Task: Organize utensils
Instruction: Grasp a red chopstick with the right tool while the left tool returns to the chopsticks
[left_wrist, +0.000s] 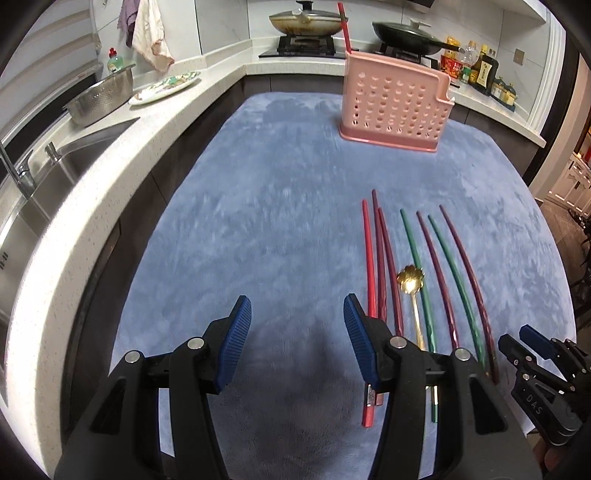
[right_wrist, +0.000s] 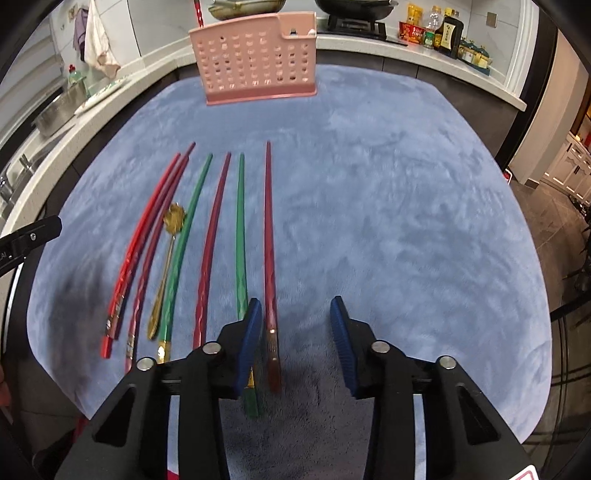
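Covering most of both views, blue mat (right_wrist: 388, 206). Standing at top centre of the right view, pink rack (right_wrist: 255, 59) with one red chopstick (right_wrist: 198, 11). Hovering low in frame, left gripper (left_wrist: 297, 332) and right gripper (right_wrist: 295, 332), jaws wide apart, holding nothing. Lying left of centre, chopsticks (right_wrist: 216, 236) in a row; among them, gold spoon (right_wrist: 168, 258).

From the left wrist view, the only lettering I can make out is "DAS", in pale capitals on the black body of the right hand-held gripper (left_wrist: 532, 354) at about four o'clock. The bottles (left_wrist: 476, 66) on the counter (left_wrist: 491, 107) at one o'clock carry labels, but they are too small to read. In the right wrist view nothing is legible.
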